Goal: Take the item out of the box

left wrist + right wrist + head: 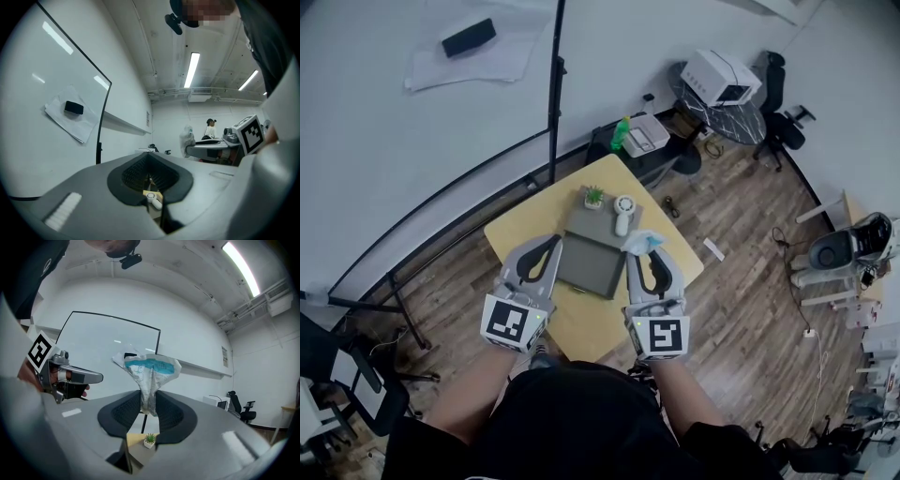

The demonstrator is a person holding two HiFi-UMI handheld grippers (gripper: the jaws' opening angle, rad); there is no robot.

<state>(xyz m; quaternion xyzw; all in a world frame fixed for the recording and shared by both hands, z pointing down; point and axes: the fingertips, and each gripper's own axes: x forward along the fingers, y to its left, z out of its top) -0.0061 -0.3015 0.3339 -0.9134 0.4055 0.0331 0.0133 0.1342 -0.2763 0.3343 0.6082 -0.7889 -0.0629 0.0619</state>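
On the left of the tabletop point(581, 323), our left claw point(551, 242) hangs clenched on nothing beside the box point(589, 267), likely ready to steady it. Our right claw point(643, 255) pinches a crumpled white-and-blue packet point(643, 241) by its neck, raised by the box's right edge, seemingly already out.
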